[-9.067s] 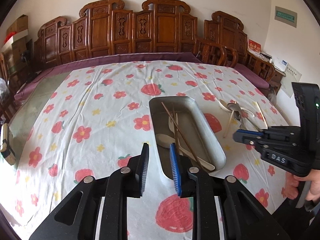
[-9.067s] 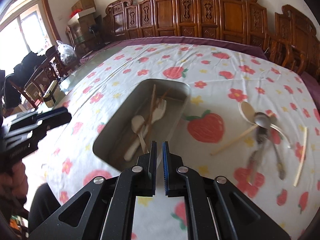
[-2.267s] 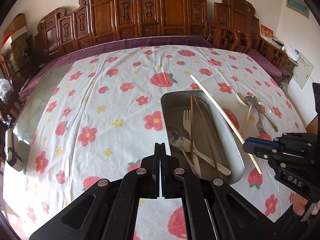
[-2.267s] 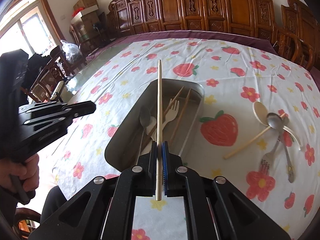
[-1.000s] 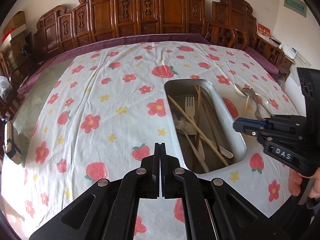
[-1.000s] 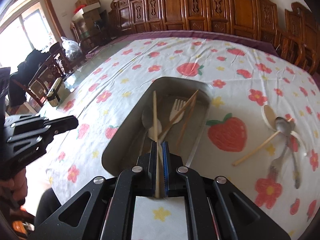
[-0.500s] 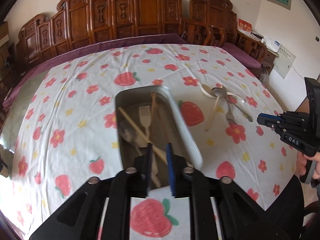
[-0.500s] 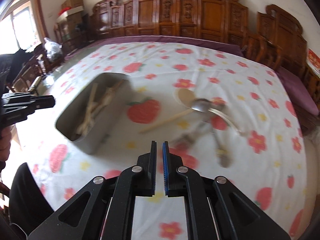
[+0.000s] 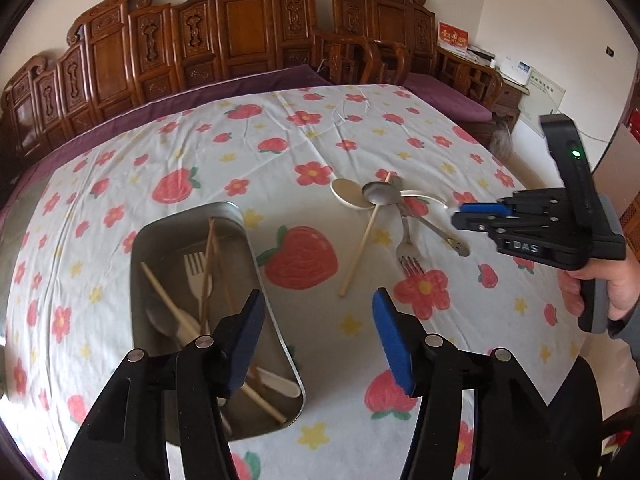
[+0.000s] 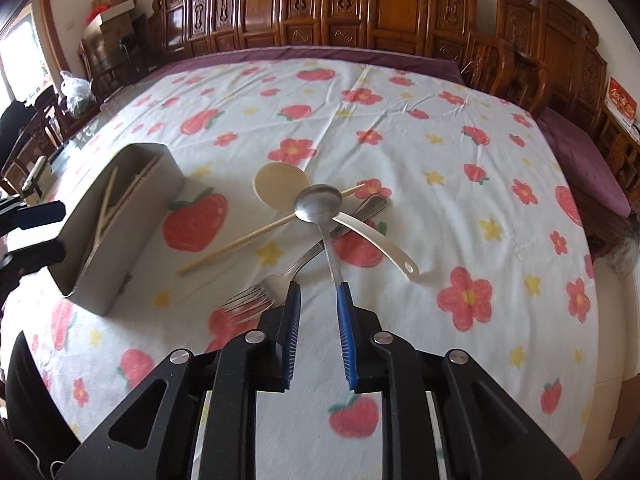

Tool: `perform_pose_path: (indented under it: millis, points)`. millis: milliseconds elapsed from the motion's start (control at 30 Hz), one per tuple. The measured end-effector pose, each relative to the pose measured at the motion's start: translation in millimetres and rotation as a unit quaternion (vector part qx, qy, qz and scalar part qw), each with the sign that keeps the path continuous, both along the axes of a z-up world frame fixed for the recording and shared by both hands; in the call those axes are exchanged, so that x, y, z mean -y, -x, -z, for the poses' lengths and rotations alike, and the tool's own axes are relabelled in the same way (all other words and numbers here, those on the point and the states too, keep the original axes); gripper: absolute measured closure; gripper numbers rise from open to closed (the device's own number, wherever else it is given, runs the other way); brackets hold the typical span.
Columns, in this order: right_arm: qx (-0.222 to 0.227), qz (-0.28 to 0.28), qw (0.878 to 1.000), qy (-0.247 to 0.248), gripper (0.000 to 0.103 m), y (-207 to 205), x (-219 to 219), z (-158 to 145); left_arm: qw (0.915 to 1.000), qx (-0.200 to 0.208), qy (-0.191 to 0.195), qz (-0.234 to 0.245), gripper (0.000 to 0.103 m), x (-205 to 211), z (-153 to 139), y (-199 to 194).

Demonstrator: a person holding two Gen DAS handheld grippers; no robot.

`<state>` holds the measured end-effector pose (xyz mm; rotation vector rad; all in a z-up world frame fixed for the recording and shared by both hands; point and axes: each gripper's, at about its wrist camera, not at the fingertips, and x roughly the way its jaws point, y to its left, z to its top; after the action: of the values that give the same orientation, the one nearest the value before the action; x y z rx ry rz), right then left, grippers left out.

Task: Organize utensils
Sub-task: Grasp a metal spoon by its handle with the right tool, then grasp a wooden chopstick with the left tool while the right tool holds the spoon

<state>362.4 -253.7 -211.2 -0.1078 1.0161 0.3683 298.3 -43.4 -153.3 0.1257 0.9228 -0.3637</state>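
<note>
A moment ago the right gripper (image 10: 318, 298) was pinching a pale chopstick over the long stainless-steel tray (image 9: 256, 240); now that chopstick lies slantwise inside the tray with the other sticks, a pale plastic fork (image 9: 197, 270) and spoons, and the right gripper has swung away to the loose pile toward the right edge of the strawberry-and-flower printed tablecloth (image 10: 400, 120). Its blue-padded fingers (image 10: 345, 320) are spread a little and empty, poised at the handle end of the metal spoon (image 10: 320, 204), which rests across a cream plastic spoon (image 10: 284, 184), a metal fork (image 10: 276, 284) and a single light wooden chopstick (image 10: 260, 236). The left gripper (image 9: 318, 332), pressed together a second earlier, now has its fingers spread wide and holds nothing, hovering over the near end of the tray. So one more piece is stowed and four appear left on the cloth, all well apart from the tray. The metal spoon looks like the next pick; since it lies on top, lifting it cleanly should avoid dragging the pieces beneath.
</note>
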Motion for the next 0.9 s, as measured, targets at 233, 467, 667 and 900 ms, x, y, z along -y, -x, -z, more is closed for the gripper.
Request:
perform_pose_path:
  millis: [233, 467, 667, 900]
  points:
    - [-0.019, -0.013, 1.000, 0.004, 0.081, -27.3, -9.7, 20.5, 0.9999, -0.008, 0.004, 0.005, 0.050, 11.8, 6.9, -10.4]
    - [-0.025, -0.040, 0.998, 0.037, 0.081, -40.3, -27.0, 31.2, 0.9998, -0.013, 0.001, 0.013, 0.049, 21.9, 10.2, -17.1]
    - [-0.026, -0.039, 0.998, 0.037, 0.081, -42.8, -26.9, 31.1, 0.9997, -0.017, 0.002, 0.016, 0.049, 29.8, 12.6, -20.9]
    - [-0.043, -0.018, 0.998, 0.034, 0.082, -50.7, -17.1, 37.1, 0.9996, -0.020, 0.000, 0.018, 0.049, 38.5, 16.3, -20.6]
